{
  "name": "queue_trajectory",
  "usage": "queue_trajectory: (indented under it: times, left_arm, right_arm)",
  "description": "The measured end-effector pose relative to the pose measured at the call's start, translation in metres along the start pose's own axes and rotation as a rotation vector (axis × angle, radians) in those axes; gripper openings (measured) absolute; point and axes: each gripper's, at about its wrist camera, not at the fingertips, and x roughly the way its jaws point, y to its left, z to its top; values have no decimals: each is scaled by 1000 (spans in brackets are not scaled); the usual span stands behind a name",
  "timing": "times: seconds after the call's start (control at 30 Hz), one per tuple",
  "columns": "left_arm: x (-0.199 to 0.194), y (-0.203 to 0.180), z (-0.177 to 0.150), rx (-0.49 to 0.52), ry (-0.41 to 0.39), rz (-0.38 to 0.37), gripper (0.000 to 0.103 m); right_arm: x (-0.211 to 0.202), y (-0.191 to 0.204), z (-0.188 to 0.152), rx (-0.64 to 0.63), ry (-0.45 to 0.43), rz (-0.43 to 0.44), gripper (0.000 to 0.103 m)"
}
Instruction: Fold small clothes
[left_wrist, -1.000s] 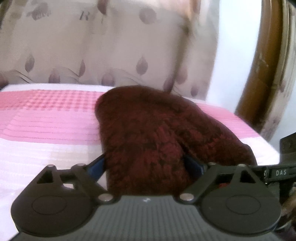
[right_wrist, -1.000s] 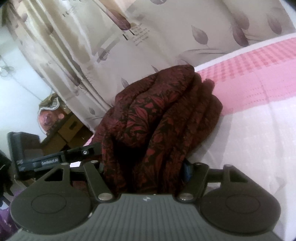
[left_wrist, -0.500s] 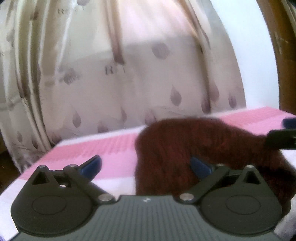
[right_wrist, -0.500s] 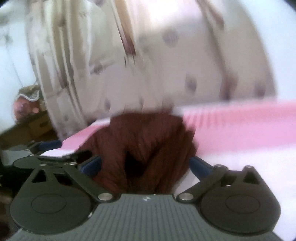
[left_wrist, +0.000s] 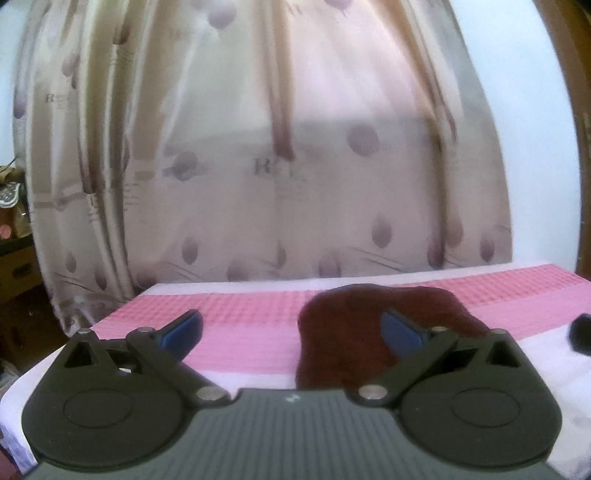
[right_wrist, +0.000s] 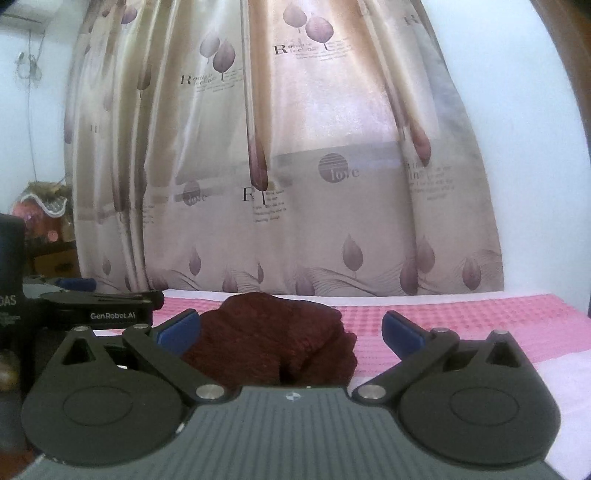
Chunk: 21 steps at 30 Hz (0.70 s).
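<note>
Both the left gripper (left_wrist: 291, 328) and right gripper (right_wrist: 291, 328) hover spread and empty over the bunched dark-red patterned garment (right_wrist: 273, 339) near the pink-and-white bed's (right_wrist: 461, 325) far edge, apparently between folds, needing a fresh pinch next.

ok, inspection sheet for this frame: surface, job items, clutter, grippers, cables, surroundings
surface: bed cover, pink checked band behind, white part nearer.
job items: one dark red patterned garment, bunched in a heap on the cover, not flat.
clutter: nothing seen on the bed.
grippers: left gripper open, nothing between its pads; right gripper open, garment beyond it, not gripped.
cables: thin cord on the wall at far left.
surroundings: leaf-print curtain behind the bed; cluttered furniture at left; brown wooden frame at right.
</note>
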Motion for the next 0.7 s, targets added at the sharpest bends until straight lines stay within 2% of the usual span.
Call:
queue_trajectory:
  times: [0.23, 0.7]
  left_arm:
    - [-6, 4, 9, -77, 37, -62, 103]
    - [-2, 8, 5, -104, 79, -58, 103]
  right_arm:
    - [-6, 14, 1, -15, 3, -8, 103]
    - [-6, 21, -1, -33, 33, -9, 103]
